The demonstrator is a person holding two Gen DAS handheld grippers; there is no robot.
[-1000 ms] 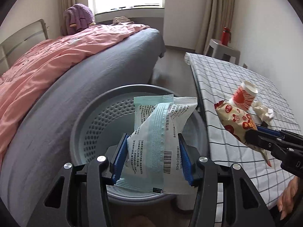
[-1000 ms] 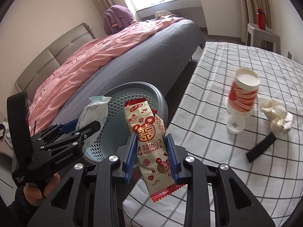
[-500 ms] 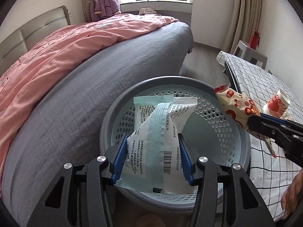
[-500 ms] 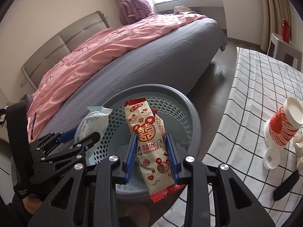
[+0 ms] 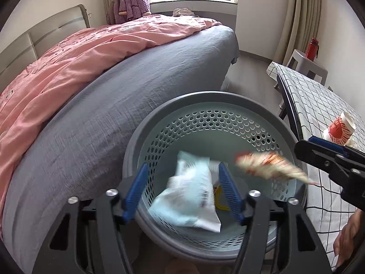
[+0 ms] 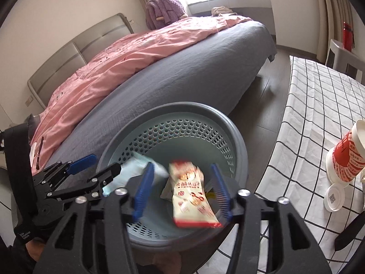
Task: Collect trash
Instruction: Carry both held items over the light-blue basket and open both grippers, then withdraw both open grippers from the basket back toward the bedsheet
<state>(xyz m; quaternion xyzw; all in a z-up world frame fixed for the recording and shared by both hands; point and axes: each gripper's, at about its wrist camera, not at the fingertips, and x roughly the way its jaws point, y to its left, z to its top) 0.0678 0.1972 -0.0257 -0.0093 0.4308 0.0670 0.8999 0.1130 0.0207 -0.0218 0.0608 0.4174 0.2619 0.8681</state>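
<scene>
A round grey perforated trash basket (image 5: pixel 228 100) (image 6: pixel 237 134) stands on the floor between bed and table. My left gripper (image 5: pixel 182 190) is open over it; a pale blue and white packet (image 5: pixel 191 196), motion-blurred, drops free between its fingers. It also shows in the right wrist view (image 6: pixel 136 162). My right gripper (image 6: pixel 181 193) is open over the basket; a red and white snack wrapper (image 6: pixel 191 196), blurred, falls free between its fingers. It shows in the left wrist view (image 5: pixel 269 164), beside the right gripper (image 5: pixel 330 157).
A bed with grey sheet (image 5: pixel 114 105) and pink duvet (image 5: pixel 79 52) lies left of the basket. A table with checked cloth (image 6: pixel 319 105) is on the right, holding a red and white paper cup (image 6: pixel 349 155), a white lid (image 6: pixel 334 197) and a black strip (image 6: pixel 349 233).
Both grippers have opened over the basket. The blue packet and the red wrapper have left the fingers and are falling into it.
</scene>
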